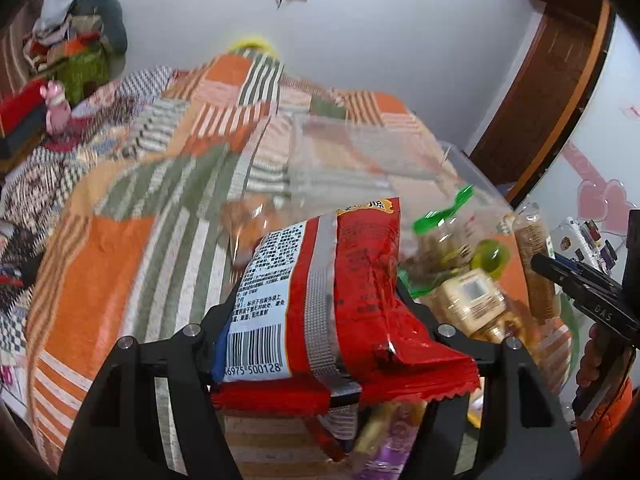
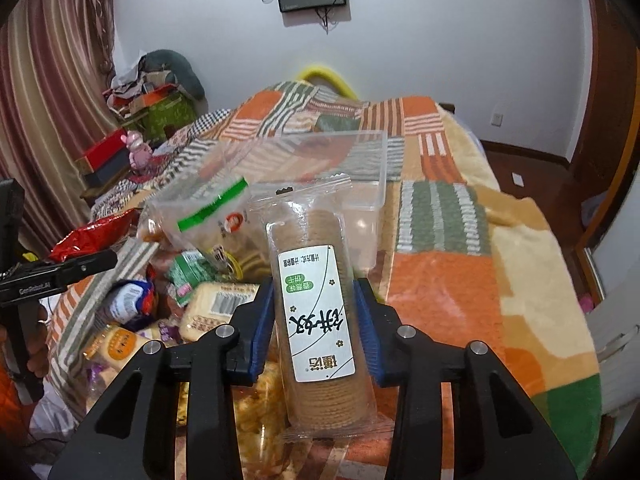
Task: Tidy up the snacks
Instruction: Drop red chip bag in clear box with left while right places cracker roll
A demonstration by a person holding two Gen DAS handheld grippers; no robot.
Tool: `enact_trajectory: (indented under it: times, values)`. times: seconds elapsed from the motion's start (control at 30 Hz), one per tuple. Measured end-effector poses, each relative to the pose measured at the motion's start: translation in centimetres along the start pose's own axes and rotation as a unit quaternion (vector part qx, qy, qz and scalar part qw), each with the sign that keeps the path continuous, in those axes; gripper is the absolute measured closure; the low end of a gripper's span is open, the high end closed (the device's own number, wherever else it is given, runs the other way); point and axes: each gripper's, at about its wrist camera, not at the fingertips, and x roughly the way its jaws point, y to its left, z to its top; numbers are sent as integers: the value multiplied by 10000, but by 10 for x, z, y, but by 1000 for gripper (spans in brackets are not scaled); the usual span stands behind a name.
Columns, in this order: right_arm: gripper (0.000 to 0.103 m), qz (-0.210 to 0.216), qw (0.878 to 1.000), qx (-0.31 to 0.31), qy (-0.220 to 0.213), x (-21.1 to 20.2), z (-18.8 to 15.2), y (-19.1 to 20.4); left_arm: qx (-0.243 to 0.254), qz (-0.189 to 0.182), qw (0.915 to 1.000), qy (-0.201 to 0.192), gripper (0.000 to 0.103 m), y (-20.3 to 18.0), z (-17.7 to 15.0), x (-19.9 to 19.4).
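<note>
Here, your left gripper (image 1: 316, 320) clamps a glossy red snack bag (image 1: 344, 280); your right gripper (image 2: 314, 336) pinches a clear-wrapped biscuit stack (image 2: 320, 304) above heaped snacks (image 2: 192, 288), near a transparent plastic bin (image 2: 360, 168) on the striped bedspread (image 2: 444, 280).

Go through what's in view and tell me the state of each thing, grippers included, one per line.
left gripper: shut on the red snack bag
red snack bag: sealed, held above the bed
right gripper: shut on the biscuit sleeve
biscuit sleeve: sealed, upright in the pads
clear plastic bin: open-topped, looks empty, resting on the blanket
snack pile: loose, unsorted beside the bin
</note>
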Motion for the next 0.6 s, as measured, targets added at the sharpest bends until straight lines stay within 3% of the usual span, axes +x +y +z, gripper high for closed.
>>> enact_trajectory:
  times: [0.27,0.6]
  values:
    - [67,-15,9991,-23,-429,-13,22,3,341,-8,9975,-616,37,-28,28,-29]
    - [67,-35,9952,3,-982,-12,63,3,522,59,9939,-968,37,-45,68,-19]
